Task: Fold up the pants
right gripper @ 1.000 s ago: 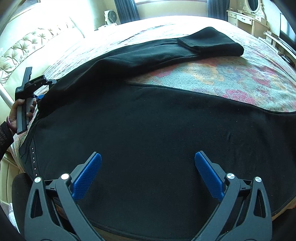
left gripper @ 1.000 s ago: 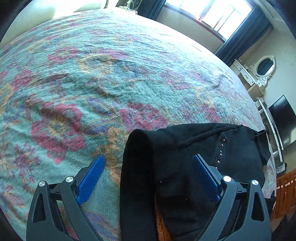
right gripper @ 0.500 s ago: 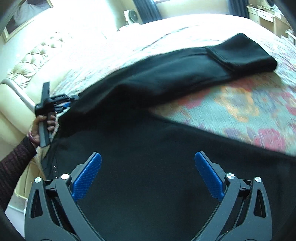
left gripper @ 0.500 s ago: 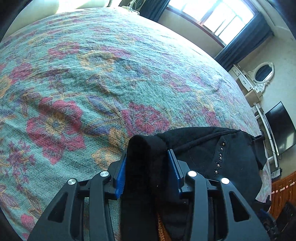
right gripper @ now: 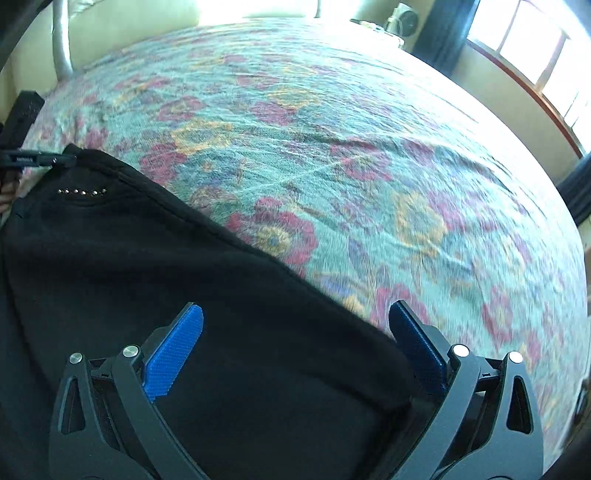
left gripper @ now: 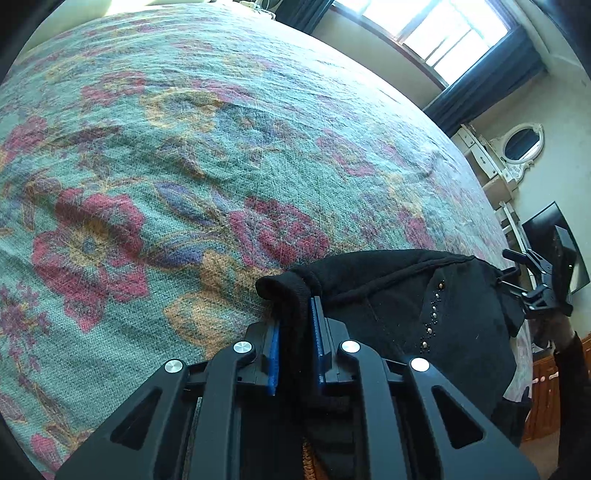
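Note:
Black pants with a row of small studs lie at the near edge of the flowered bed cover. My left gripper is closing, and its blue pads press on a bunched fold at the pants' corner. In the right wrist view the pants fill the lower left. My right gripper hangs open just above the cloth, with its right finger by the pants' edge. The left gripper shows at the far corner of the pants, and the right gripper shows at the pants' right end.
The bed cover stretches wide beyond the pants. A pale padded headboard stands at the back. A window with dark curtains, a white dresser with an oval mirror and a dark screen lie past the bed's right side.
My left jaws went from wide open to pinching the pants' corner fold. The right gripper swept sideways and rolled, so its view swung from the pants' legs to the waist and bed cover.

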Available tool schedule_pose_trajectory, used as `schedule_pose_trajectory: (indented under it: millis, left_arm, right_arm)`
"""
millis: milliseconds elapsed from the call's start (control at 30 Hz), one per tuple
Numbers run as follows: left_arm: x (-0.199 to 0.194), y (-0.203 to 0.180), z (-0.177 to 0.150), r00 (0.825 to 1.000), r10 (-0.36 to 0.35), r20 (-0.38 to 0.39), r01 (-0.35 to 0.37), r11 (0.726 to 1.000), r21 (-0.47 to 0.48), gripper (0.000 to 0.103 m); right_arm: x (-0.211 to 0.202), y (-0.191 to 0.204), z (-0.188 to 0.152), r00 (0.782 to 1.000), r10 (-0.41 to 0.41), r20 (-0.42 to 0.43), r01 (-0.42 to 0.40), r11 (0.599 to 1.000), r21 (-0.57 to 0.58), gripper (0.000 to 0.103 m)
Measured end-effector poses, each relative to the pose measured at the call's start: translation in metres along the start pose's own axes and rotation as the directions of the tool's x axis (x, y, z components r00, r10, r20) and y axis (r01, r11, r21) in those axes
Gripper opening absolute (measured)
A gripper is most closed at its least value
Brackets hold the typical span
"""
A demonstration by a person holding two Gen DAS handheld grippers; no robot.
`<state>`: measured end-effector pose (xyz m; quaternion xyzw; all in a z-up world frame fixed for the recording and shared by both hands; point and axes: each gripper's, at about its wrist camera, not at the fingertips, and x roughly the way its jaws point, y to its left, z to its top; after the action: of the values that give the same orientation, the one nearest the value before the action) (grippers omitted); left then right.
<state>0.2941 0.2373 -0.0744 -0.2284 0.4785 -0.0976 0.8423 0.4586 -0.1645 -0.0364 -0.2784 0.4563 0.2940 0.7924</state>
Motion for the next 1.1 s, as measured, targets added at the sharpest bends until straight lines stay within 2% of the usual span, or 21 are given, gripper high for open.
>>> schedule_pose_trajectory:
  millis: [67,133,200,233,267,300,333,367,467,600,733,800,933,1000,1100]
  left_arm:
    - [0.000,0.001,0.000,1.000,-0.012,-0.003,0.012,1.000,-0.003,0.015]
    - [0.000,-0.001,0.001,1.000,-0.004,-0.011,0.004,1.000,0.006,0.015]
    - [0.001,-0.005,0.003,1.000,0.013,-0.020,-0.013,1.000,0.016,0.015]
    - [0.000,-0.008,0.004,1.000,0.023,-0.016,-0.022,0.999,0.027,0.015]
    - [0.000,-0.011,0.004,0.999,0.033,-0.011,-0.033,0.999,0.041,0.014]
    - [0.000,-0.014,0.003,0.999,0.044,-0.005,-0.044,0.997,0.055,0.014]
    - [0.001,-0.017,0.003,0.998,0.055,-0.001,-0.055,0.996,0.069,0.013]
    - [0.002,-0.019,0.002,0.998,0.064,0.004,-0.064,0.995,0.079,0.011]
    - [0.000,-0.019,0.002,0.999,0.046,0.018,-0.046,0.998,0.049,0.009]
    - [-0.016,-0.014,0.003,0.998,-0.014,0.056,0.014,1.000,-0.011,0.008]
    - [-0.048,-0.031,-0.003,0.990,-0.072,0.122,0.071,0.997,0.013,0.008]
    - [-0.069,-0.041,-0.013,0.982,-0.113,0.152,0.110,0.993,0.033,0.008]
    - [-0.106,-0.055,-0.048,0.969,-0.186,0.163,0.178,0.982,0.061,0.008]
    - [-0.119,-0.054,-0.074,0.969,-0.196,0.149,0.189,0.980,0.059,0.008]
    - [-0.133,-0.049,-0.114,0.972,-0.203,0.118,0.198,0.979,0.053,0.010]
  right_arm:
    - [0.016,0.001,0.006,0.999,-0.021,-0.027,0.019,0.999,-0.048,0.101]
    - [0.040,-0.003,0.009,0.993,-0.043,-0.109,0.033,0.996,-0.086,0.101]
    - [0.052,-0.010,0.002,0.989,-0.003,-0.151,-0.003,0.999,-0.036,0.100]
    - [0.054,-0.015,0.000,0.985,0.035,-0.166,-0.033,0.999,0.019,0.085]
    - [0.052,-0.017,-0.002,0.979,0.118,-0.166,-0.109,0.992,0.063,0.056]
    - [0.047,-0.014,-0.004,0.980,0.130,-0.150,-0.122,0.991,0.057,0.044]
    - [0.041,-0.007,-0.006,0.981,0.128,-0.145,-0.124,0.992,0.038,0.019]
    - [0.037,0.000,-0.008,0.985,0.093,-0.146,-0.092,0.996,0.017,0.013]
    - [0.020,0.018,-0.017,0.994,-0.007,-0.113,0.003,0.999,-0.043,0.009]
    - [-0.025,0.020,-0.031,0.998,-0.060,0.003,0.060,0.998,0.012,0.008]
    - [-0.089,0.047,-0.062,0.981,-0.142,0.130,0.139,0.990,0.038,0.008]
    - [-0.118,0.074,-0.085,0.965,-0.200,0.173,0.198,0.980,0.025,0.008]
    - [-0.151,0.129,-0.142,0.953,-0.220,0.208,0.207,0.975,0.084,0.009]
    - [-0.159,0.159,-0.175,0.949,-0.238,0.206,0.221,0.970,0.103,0.009]
    - [-0.155,0.188,-0.213,0.958,-0.240,0.159,0.220,0.966,0.134,0.010]
